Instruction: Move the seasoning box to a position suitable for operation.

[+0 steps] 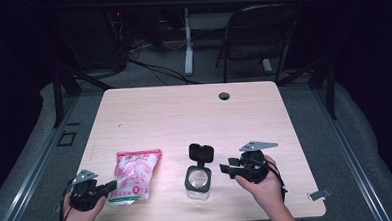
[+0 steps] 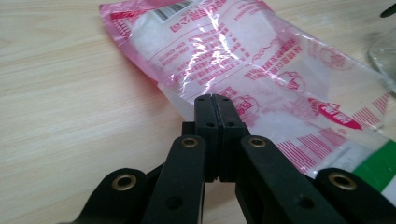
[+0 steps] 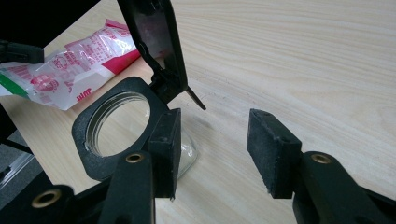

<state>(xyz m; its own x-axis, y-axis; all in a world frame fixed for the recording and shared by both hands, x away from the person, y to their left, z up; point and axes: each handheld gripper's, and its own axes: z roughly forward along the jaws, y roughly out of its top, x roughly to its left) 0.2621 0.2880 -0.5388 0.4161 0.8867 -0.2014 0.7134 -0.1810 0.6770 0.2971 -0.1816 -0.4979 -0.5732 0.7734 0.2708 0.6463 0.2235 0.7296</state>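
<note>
Left gripper (image 2: 215, 97), jaws pinched on the bag (image 2: 261, 70) edge, should lift slowly toward the jar (image 1: 198, 179) while the right gripper (image 3: 219, 144) waits wide-jawed beside it.

Bag (image 2: 261, 79) print too blurred to read; jar (image 2: 385, 51) cut off at right edge.
</note>
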